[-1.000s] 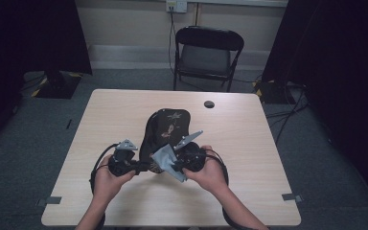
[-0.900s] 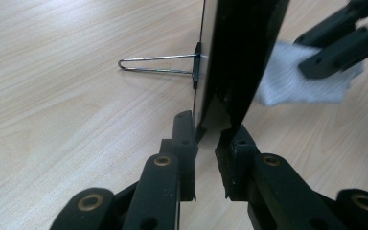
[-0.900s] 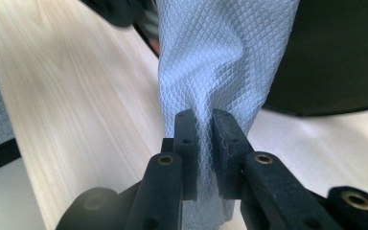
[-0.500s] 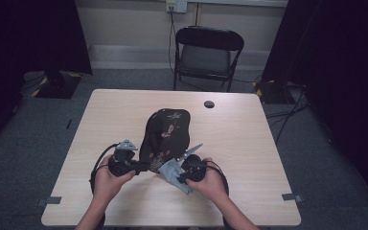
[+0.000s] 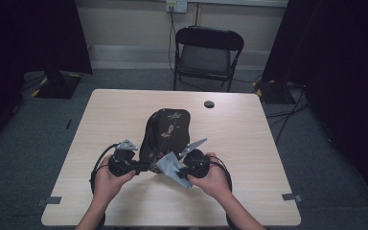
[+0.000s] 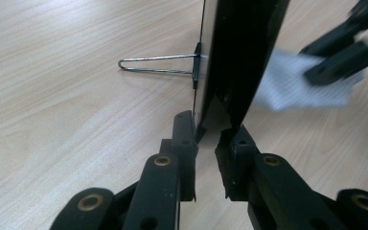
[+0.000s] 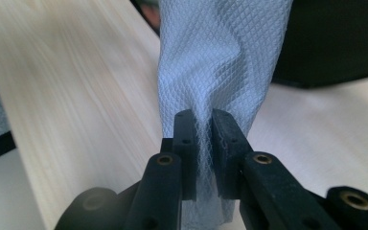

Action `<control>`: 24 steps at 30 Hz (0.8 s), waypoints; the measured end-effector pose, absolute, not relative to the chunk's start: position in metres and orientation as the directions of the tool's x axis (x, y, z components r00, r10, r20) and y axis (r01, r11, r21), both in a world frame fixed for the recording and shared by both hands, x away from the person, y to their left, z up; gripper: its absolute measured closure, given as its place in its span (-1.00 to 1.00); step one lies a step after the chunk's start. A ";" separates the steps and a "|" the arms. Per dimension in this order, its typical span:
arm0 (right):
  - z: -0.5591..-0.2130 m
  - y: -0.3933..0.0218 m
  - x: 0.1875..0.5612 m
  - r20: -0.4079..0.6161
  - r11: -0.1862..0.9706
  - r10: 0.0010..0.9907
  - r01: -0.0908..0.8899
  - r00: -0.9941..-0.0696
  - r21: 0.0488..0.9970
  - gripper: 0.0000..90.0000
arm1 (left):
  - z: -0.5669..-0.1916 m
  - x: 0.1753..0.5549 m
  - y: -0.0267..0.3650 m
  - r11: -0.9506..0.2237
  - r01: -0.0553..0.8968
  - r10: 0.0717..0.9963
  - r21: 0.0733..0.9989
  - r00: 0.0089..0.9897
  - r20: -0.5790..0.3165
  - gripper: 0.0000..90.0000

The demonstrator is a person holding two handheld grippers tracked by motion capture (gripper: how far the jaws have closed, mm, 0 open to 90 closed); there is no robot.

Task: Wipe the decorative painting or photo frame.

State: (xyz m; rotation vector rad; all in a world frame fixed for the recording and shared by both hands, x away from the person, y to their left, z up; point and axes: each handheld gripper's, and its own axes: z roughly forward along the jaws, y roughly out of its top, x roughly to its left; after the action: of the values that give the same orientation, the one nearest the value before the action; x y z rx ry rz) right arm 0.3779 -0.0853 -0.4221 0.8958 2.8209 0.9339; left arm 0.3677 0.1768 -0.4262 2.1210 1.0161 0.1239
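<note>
Two grips hold: left gripper [image 6: 206,143] clamps the stiff, fragile picture frame [image 5: 166,132] at its corner near the table's [image 5: 249,143] front edge; right gripper [image 7: 202,129] pinches the limp blue cloth [image 7: 220,57]; we would hold the frame by its edges.

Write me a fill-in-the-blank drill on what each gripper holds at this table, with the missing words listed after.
1. The right gripper is shut on a pale blue ____.
2. The left gripper clamps the lower corner of a black ____ that stands on edge on the table.
3. A wire ____ sticks out from the frame toward the bare wood.
4. Beyond the table's far edge stands a black folding ____.

Missing words: cloth; frame; stand; chair
</note>
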 end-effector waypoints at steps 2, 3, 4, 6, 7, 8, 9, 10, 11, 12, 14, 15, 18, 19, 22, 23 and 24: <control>-0.408 -0.084 0.378 0.127 0.646 0.525 0.491 -0.841 0.584 0.82 | -0.426 0.368 0.177 -0.397 0.626 0.696 0.671 0.682 -0.225 0.74; -0.400 -0.083 0.378 0.123 0.642 0.522 0.484 -0.844 0.594 0.82 | -0.426 0.367 0.177 -0.389 0.629 0.702 0.674 0.676 -0.225 0.74; -0.393 -0.082 0.378 0.116 0.640 0.518 0.474 -0.848 0.605 0.82 | -0.426 0.368 0.177 -0.388 0.625 0.699 0.677 0.678 -0.226 0.74; -0.379 -0.080 0.377 0.103 0.635 0.511 0.456 -0.853 0.623 0.82 | -0.426 0.368 0.177 -0.388 0.626 0.700 0.676 0.677 -0.226 0.74; -0.371 -0.078 0.377 0.095 0.632 0.503 0.441 -0.859 0.638 0.82 | -0.426 0.368 0.177 -0.387 0.626 0.699 0.677 0.678 -0.227 0.74; -0.367 -0.076 0.377 0.092 0.629 0.502 0.436 -0.860 0.644 0.82 | -0.426 0.368 0.177 -0.390 0.625 0.699 0.676 0.679 -0.224 0.74; -0.362 -0.074 0.377 0.085 0.630 0.500 0.429 -0.862 0.647 0.82 | -0.426 0.368 0.177 -0.387 0.626 0.699 0.677 0.678 -0.226 0.74; -0.358 -0.072 0.378 0.078 0.629 0.496 0.420 -0.865 0.654 0.82 | -0.426 0.368 0.177 -0.388 0.626 0.700 0.676 0.677 -0.225 0.74; -0.355 -0.070 0.378 0.074 0.630 0.494 0.415 -0.866 0.656 0.82 | -0.426 0.368 0.177 -0.388 0.625 0.699 0.677 0.678 -0.226 0.74; -0.352 -0.068 0.379 0.071 0.629 0.493 0.412 -0.867 0.659 0.82 | -0.426 0.368 0.177 -0.387 0.625 0.699 0.678 0.678 -0.226 0.74; -0.351 -0.065 0.380 0.071 0.632 0.494 0.414 -0.867 0.656 0.82 | -0.426 0.368 0.178 -0.390 0.624 0.698 0.677 0.680 -0.224 0.74; -0.351 -0.063 0.380 0.071 0.632 0.494 0.414 -0.867 0.655 0.82 | -0.426 0.368 0.178 -0.391 0.624 0.698 0.677 0.681 -0.224 0.74; -0.358 -0.061 0.380 0.071 0.642 0.492 0.416 -0.868 0.643 0.82 | -0.426 0.368 0.178 -0.391 0.623 0.697 0.677 0.681 -0.224 0.74; -0.361 -0.061 0.381 0.073 0.644 0.492 0.419 -0.868 0.640 0.82 | -0.426 0.368 0.177 -0.388 0.624 0.699 0.678 0.679 -0.225 0.75; -0.373 -0.061 0.381 0.080 0.652 0.493 0.429 -0.866 0.625 0.82 | -0.426 0.368 0.177 -0.389 0.624 0.698 0.678 0.680 -0.225 0.74; -0.376 -0.061 0.381 0.084 0.653 0.497 0.436 -0.864 0.619 0.82 | -0.426 0.368 0.178 -0.392 0.624 0.697 0.677 0.681 -0.224 0.74; -0.379 -0.061 0.381 0.084 0.656 0.492 0.432 -0.867 0.618 0.82 | -0.426 0.368 0.178 -0.393 0.624 0.696 0.675 0.682 -0.225 0.74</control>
State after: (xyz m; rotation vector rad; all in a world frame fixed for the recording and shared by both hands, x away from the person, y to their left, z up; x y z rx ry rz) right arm 0.3811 -0.0608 -0.3786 0.7763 2.7756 0.9995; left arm 0.3684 0.1778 -0.4261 2.1251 1.0100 0.1201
